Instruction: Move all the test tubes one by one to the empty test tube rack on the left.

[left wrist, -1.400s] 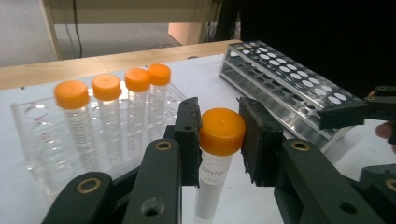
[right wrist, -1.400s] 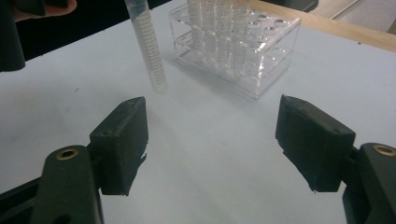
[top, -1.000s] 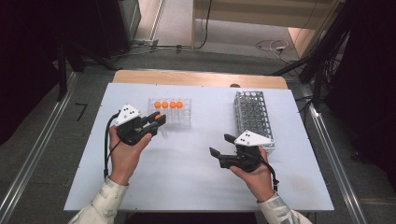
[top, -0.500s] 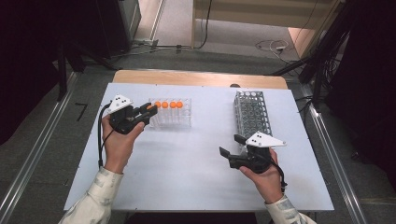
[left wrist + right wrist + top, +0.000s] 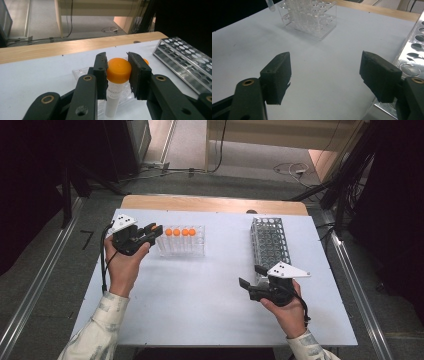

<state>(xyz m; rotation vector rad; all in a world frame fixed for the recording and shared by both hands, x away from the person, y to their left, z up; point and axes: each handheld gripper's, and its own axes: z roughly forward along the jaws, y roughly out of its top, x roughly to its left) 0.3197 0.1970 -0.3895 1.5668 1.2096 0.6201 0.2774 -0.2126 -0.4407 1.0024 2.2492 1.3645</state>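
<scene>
Left gripper view: I see my left gripper (image 5: pixel 117 72) jaws clamped on the orange-capped tube (image 5: pixel 118 70), just above the clear rack (image 5: pixel 182 242).
Right gripper view: my right gripper (image 5: pixel 325 75) jaws wide apart, empty, well right of that rack.

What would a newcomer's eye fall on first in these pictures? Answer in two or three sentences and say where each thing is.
The bright orange-capped tube stands out first, clamped at its cap in the left gripper beside the clear rack at the table's far left. That rack carries a row of four more orange caps. To the right stands a long metal rack, with the right gripper open just in front of it.
</scene>
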